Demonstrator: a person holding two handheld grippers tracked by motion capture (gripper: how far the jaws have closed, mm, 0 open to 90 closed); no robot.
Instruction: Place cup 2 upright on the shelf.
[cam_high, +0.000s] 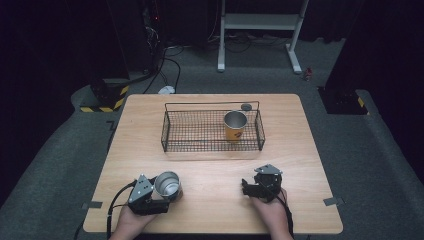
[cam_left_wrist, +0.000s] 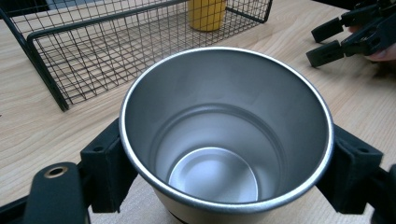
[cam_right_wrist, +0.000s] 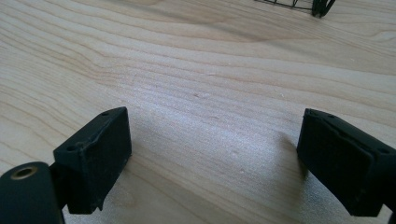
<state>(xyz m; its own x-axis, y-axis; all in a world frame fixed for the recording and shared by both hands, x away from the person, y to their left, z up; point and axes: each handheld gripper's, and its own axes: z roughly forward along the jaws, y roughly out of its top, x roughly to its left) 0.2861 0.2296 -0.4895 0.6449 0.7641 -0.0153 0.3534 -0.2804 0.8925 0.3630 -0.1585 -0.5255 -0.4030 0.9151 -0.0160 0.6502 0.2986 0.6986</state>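
- Wooden table (cam_high: 210, 170), carrying all things.
- Wire basket (cam_high: 195, 131) at far middle, with yellow cup (cam_high: 235, 126) upright inside, right part.
- Steel cup (cam_high: 167, 184) at near left, clamped between fingers of left gripper (cam_left_wrist: 224, 179).
- Right gripper (cam_right_wrist: 215, 163) low over bare table, fingers wide apart, holding nothing.

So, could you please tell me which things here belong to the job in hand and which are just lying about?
In the job:
- steel cup, clamped in the left gripper
- wire basket
- yellow cup standing in the basket

Lying about:
- small dark disc behind the basket
- right gripper, open, holding nothing
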